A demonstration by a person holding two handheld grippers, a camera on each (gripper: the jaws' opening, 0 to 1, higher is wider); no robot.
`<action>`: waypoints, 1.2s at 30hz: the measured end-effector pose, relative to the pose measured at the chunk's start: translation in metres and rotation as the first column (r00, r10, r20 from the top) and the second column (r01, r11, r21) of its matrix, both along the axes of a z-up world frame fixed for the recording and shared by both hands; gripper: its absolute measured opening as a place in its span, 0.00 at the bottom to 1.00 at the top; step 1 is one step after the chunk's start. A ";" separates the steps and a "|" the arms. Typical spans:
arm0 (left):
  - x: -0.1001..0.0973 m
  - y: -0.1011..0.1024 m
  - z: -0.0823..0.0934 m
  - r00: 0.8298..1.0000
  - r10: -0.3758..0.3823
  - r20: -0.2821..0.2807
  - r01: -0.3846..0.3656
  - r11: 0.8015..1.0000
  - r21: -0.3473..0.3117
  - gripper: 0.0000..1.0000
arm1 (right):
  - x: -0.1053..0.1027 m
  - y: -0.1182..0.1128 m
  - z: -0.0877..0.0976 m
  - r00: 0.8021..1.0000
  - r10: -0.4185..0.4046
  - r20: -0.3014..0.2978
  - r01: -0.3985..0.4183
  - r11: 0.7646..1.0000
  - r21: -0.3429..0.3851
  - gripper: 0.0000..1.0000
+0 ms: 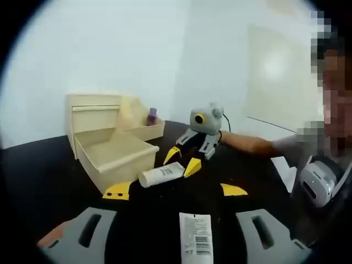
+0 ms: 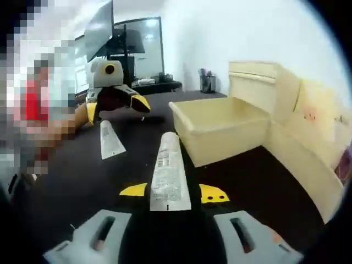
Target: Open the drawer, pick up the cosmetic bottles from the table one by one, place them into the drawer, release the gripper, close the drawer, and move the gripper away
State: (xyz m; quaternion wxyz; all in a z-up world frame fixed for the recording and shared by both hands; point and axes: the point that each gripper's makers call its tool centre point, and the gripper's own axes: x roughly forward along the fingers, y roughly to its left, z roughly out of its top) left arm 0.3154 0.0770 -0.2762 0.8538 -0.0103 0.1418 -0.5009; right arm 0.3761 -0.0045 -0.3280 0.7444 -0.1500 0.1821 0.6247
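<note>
A pale wooden cabinet point(image 1: 93, 113) stands on the black table, its drawer point(image 1: 113, 154) pulled out and empty. The drawer point(image 2: 220, 129) lies just right of my right gripper point(image 2: 174, 192). That gripper is shut on a white tube point(image 2: 169, 176), one jaw against each side, cap pointing away. From the left gripper view, the right gripper point(image 1: 182, 161) holds this tube point(image 1: 162, 175) low beside the drawer's front corner. My left gripper point(image 1: 175, 191) is open, with a second white tube point(image 1: 195, 242) lying on the table between its jaws. This tube point(image 2: 111, 140) lies before the left gripper point(image 2: 115, 106).
A purple bottle point(image 1: 151, 116) stands in a tray to the right of the cabinet. A person's arm point(image 1: 247, 144) reaches in behind the right gripper. A white device point(image 1: 313, 184) lies at the table's right. A monitor point(image 2: 110, 27) and desk stand beyond the table.
</note>
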 end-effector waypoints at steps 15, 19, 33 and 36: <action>0.000 0.000 -0.004 1.000 0.003 -0.005 -0.003 1.000 0.010 0.62 | -0.029 0.012 0.026 0.989 0.077 0.123 -0.077 0.997 -0.004 0.20; 0.001 0.001 -0.004 1.000 0.005 -0.004 -0.005 1.000 0.012 0.61 | -0.038 0.017 0.024 0.989 0.104 0.102 -0.104 0.995 -0.004 0.20; 0.001 0.001 -0.004 1.000 0.005 0.005 -0.006 1.000 0.023 0.60 | -0.032 0.032 0.003 0.985 0.038 0.169 -0.037 0.999 -0.008 0.19; 0.001 0.001 -0.004 1.000 0.007 0.006 -0.007 1.000 0.023 0.60 | -0.031 0.032 0.004 0.983 0.022 0.181 -0.023 1.000 0.006 0.11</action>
